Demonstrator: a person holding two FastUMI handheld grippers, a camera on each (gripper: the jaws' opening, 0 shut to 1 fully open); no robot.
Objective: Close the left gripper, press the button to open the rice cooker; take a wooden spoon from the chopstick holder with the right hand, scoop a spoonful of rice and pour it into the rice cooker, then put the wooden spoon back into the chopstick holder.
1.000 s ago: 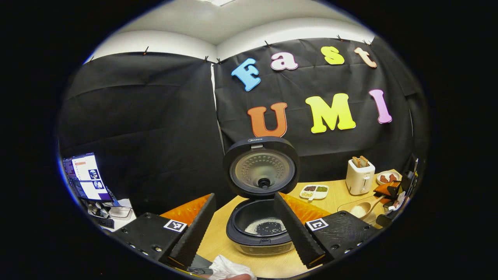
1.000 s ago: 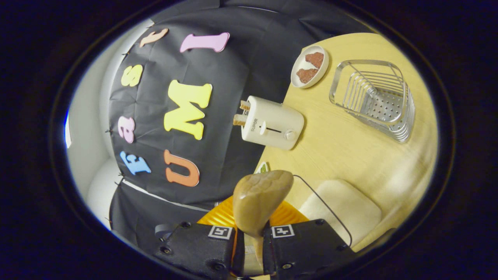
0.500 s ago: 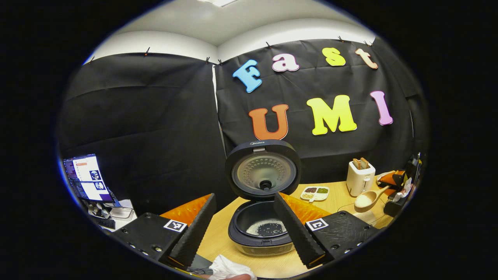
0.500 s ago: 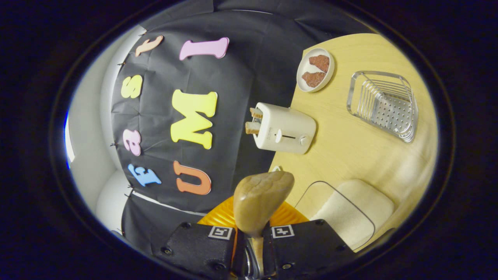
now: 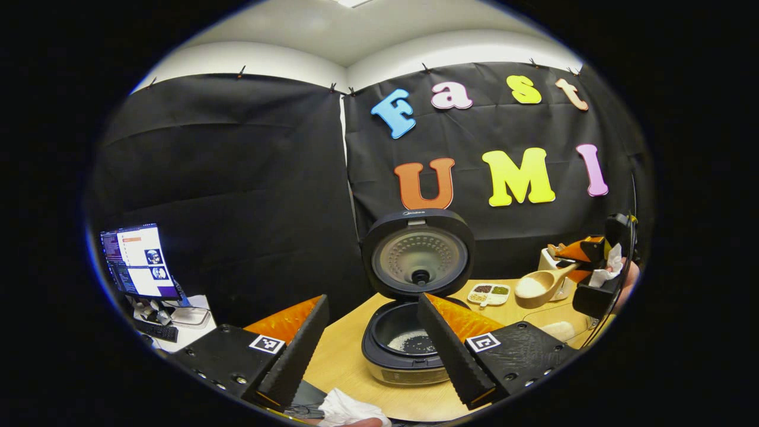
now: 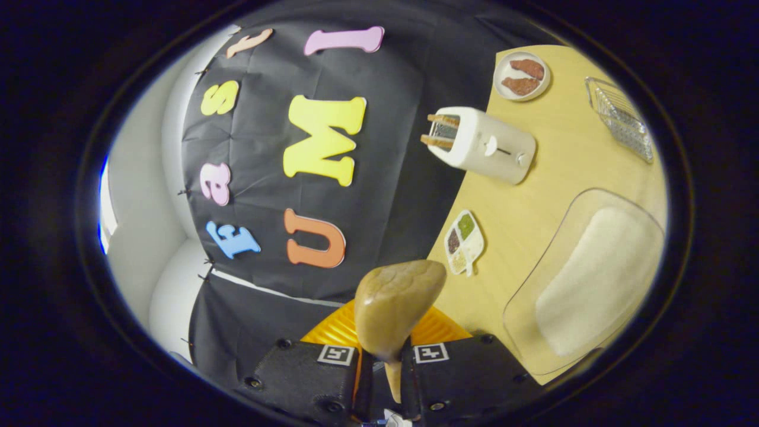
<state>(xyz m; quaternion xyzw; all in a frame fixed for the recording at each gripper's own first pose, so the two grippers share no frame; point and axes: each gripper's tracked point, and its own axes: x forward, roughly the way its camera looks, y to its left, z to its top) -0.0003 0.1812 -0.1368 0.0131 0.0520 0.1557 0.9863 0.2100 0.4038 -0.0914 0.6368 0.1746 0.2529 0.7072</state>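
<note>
Wooden spoon, stiff, light, rice-laden at frame right: right gripper is clenching its handle, best kept level; left gripper is gaping, empty.

A light wooden table is carrying a white toaster and meat plate at upper right, a wire rack, a divided dish and a clear rice tray; the open rice cooker is sitting lower centre.
</note>
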